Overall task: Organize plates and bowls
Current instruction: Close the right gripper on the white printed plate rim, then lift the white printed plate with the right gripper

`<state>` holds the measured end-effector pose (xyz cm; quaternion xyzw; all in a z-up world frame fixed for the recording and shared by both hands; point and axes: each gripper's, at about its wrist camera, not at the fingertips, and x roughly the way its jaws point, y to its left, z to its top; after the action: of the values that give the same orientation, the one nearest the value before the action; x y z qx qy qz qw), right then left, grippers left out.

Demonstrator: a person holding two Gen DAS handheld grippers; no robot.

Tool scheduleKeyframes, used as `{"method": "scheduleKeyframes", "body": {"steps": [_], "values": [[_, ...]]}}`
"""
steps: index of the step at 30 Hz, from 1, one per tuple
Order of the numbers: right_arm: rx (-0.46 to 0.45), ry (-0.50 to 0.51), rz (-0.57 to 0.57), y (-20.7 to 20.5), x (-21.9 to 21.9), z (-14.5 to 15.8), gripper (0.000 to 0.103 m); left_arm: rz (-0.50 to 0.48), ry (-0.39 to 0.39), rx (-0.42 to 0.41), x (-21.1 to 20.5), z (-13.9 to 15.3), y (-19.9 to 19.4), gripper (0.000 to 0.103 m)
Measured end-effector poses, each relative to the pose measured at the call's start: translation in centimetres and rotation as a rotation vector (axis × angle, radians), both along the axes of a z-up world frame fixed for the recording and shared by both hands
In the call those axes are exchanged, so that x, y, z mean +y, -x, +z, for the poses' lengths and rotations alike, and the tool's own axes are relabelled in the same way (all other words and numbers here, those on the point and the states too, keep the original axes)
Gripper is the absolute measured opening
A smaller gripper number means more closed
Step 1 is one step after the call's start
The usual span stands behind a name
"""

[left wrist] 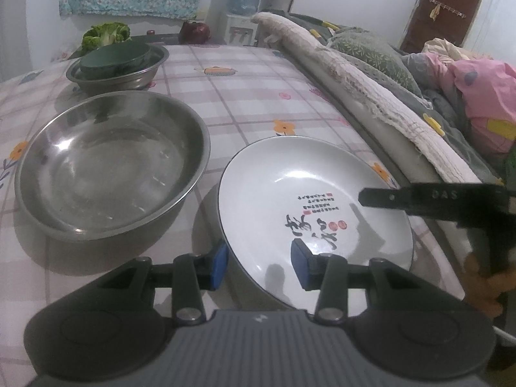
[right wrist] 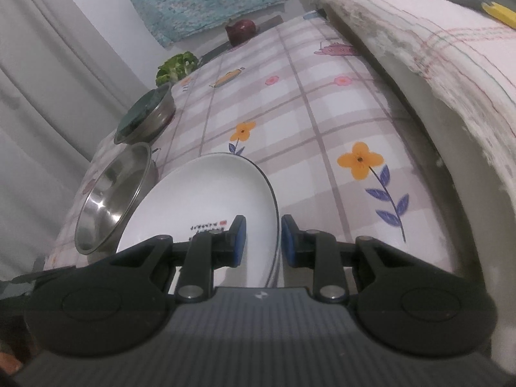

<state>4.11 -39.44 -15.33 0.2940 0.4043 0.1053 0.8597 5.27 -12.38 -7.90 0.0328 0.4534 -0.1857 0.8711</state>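
A: Where is the white plate [left wrist: 309,200] sitting?

B: On the checked tablecloth [left wrist: 245,96], right in front of the left gripper [left wrist: 258,266]. Its near rim runs between that gripper's 2 blue pads [left wrist: 218,266], 1 outside the rim and 1 over the inner slope.

A: Clamped?

B: Not that I can see. There is a gap on both sides of the rim, so the left jaws straddle it without pressing. The right gripper [right wrist: 262,239] does the same on the opposite edge: 1 pad over the plate's face, 1 outside, the rim passing between with daylight showing. Narrow, but released.

A: How will it handle?

B: I judge it ceramic: stiff, glazed, fairly heavy, and breakable if it drops. The gloss means the pads could slide, so they should bite square across the rim, well onto the flat of the slope, not just the lip.

A: And the rest?

B: Just to the left of the left gripper sits a large steel bowl [left wrist: 109,164], empty, close beside the plate. Further ahead, a smaller steel bowl [left wrist: 119,69] holds a dark green dish [left wrist: 116,58]. Steel is lighter and forgiving; the plate is the 1 to treat gently.

A: Risk?

B: With 2 grips on opposite edges, uneven lifting could tip it.
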Motion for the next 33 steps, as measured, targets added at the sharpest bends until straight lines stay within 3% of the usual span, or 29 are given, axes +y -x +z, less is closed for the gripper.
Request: {"method": "scheduleKeyframes", "body": {"steps": [9, 17, 33], "values": [[-0.013, 0.026, -0.005, 1.7, 0.2, 0.1, 0.023, -0.011, -0.022, 0.006, -0.6, -0.8, -0.7, 0.043], [-0.039, 0.115, 0.022, 2.0, 1.6, 0.5, 0.023, -0.028, -0.066, -0.016, -1.5, -1.3, -0.6, 0.051], [-0.042, 0.11, 0.012, 0.6, 1.6, 0.4, 0.024, -0.032, -0.055, 0.017, -1.3, -0.9, 0.4, 0.051]]}}
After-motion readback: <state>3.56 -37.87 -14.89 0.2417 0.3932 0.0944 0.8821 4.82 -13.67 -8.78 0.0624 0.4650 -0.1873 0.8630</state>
